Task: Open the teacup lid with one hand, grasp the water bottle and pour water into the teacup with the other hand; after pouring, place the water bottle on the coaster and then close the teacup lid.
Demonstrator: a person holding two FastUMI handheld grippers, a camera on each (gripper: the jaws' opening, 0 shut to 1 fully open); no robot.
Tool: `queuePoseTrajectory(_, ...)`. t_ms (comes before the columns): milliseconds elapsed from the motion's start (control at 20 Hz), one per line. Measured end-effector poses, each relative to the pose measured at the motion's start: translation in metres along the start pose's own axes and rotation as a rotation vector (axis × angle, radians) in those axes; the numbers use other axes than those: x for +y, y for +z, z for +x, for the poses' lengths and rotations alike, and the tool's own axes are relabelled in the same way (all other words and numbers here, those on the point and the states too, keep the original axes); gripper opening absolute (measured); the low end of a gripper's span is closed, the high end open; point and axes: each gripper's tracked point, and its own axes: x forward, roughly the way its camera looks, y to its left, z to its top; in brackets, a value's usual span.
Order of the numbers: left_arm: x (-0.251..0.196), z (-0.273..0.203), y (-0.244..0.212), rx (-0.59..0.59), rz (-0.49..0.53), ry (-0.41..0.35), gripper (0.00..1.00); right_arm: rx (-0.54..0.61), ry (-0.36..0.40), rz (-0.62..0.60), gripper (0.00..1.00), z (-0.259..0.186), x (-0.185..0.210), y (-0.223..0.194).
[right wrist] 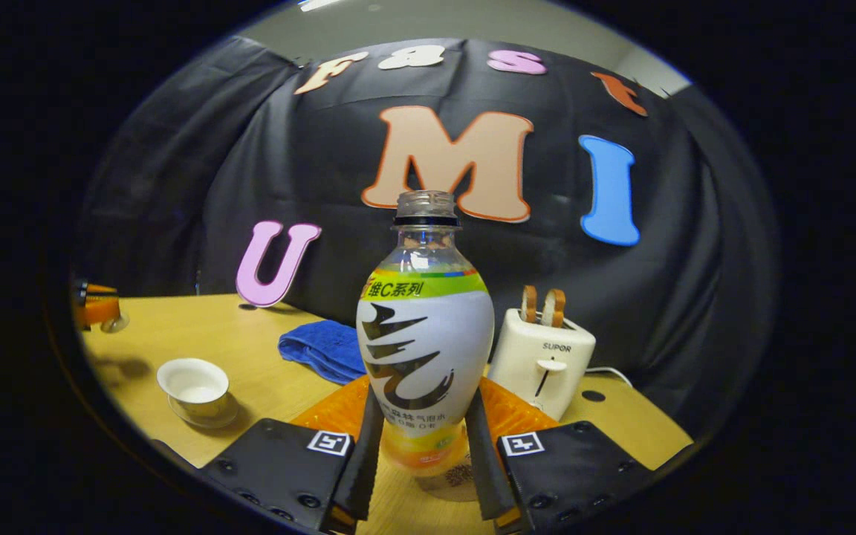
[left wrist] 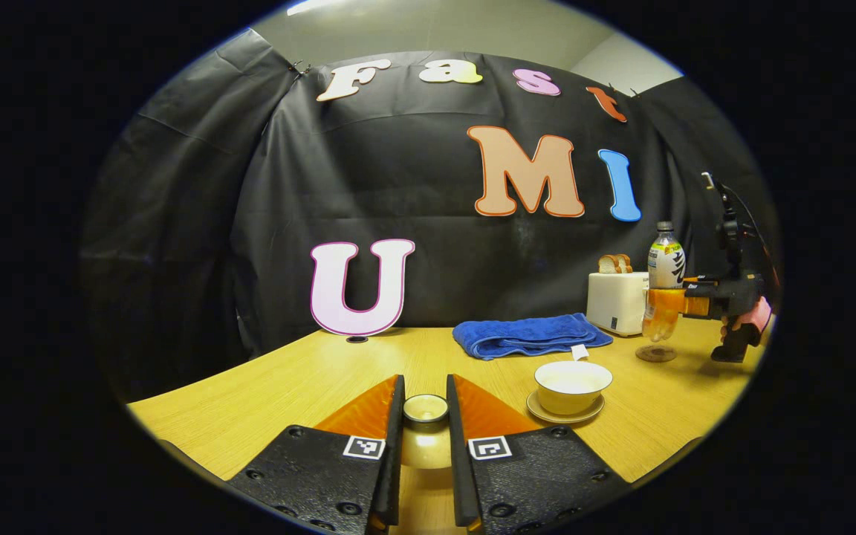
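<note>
Fingers of the right gripper (right wrist: 419, 446) are pinching the water bottle (right wrist: 425, 349) low on its body, one on each flank, and the bottle stands upright, long axis vertical, mouth uncapped at the top. Just under its base sits the coaster (right wrist: 444, 483), a small round disc; whether the base is touching it or hanging just above, I cannot tell. Over on the other side, the left gripper (left wrist: 425, 416) has its fingers clamped on the teacup lid (left wrist: 426, 409), held by its knob with the lid's dome showing between the fingers. And the teacup (left wrist: 573, 385) sits open on its saucer (left wrist: 565, 412), down on the table (left wrist: 309, 379), lying to the right of the left gripper and between the two grippers. From the bottle's side, the cup lies well to the left and nearer, so I judge the pour calls for a carry leftward and a tilt of that vertical axis toward the cup. Beyond the cup, a folded blue towel (left wrist: 528, 334) lies toward the far wall. A toaster (right wrist: 543, 360) with two slices of bread (right wrist: 543, 303) stands just right of the bottle.
</note>
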Motion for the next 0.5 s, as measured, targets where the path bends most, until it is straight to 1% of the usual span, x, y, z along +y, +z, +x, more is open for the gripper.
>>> queuePoseTrajectory(100,0.001,0.000,0.000,0.000,0.000,0.000,0.26,0.037,-0.040,0.094,0.58,0.009,-0.023,-0.013)
queuePoseTrajectory(150,0.001,0.000,0.000,0.000,0.000,0.000,0.26,0.053,-0.054,0.120,0.58,0.011,-0.030,-0.020)
queuePoseTrajectory(250,0.001,0.000,0.000,0.000,0.000,0.000,0.26,0.073,-0.081,0.120,0.59,0.012,-0.044,-0.032)
queuePoseTrajectory(500,0.000,0.000,0.000,0.000,0.000,0.000,0.26,0.100,-0.076,0.163,0.58,0.008,-0.053,-0.048)
